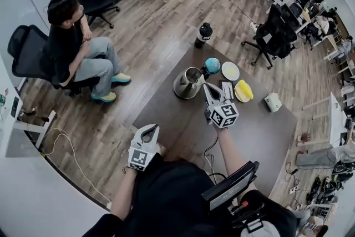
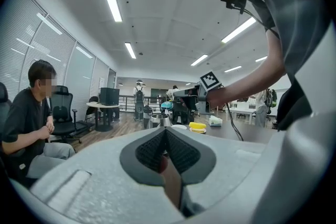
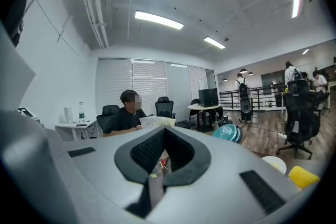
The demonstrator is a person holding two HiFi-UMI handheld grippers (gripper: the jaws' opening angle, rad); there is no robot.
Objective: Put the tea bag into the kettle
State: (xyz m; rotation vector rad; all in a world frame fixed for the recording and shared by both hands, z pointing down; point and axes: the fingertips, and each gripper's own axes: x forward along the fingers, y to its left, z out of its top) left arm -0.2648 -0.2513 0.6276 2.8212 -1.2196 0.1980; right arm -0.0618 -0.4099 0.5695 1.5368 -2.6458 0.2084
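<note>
1. The right gripper (image 3: 165, 136) has its jaws closed almost flat on the tea bag (image 3: 161, 164). It is a thin thing, with a red and yellow scrap showing in the slit between the pads and a pale paper edge past the tips.
2. The left gripper (image 1: 148, 131) has its jaws pressed together, and nothing shows between them.
3. The kettle (image 1: 188, 83) stands on the table (image 1: 260, 136), and its mouth looks uncovered. The right gripper's tips sit just beside the kettle's right side, not over the mouth, so the bag is near the kettle but outside it.
4. The step in hand seems to be carrying the bag over the kettle's mouth.
   - Hold the grip firm and lift above the rim.
   - Centre the bag over the opening, lower it, and only then part the jaws.
   - A loose tag or string could snag on the rim or handle, so approach from above rather than from the side.
5. The right forearm reaches forward across the table. Its gripper points away from the person toward the kettle, marker cube uppermost.
6. The left hand hangs back close to the body, short of the table's near edge and well apart from the kettle. Its gripper aims roughly level toward the kettle.
</note>
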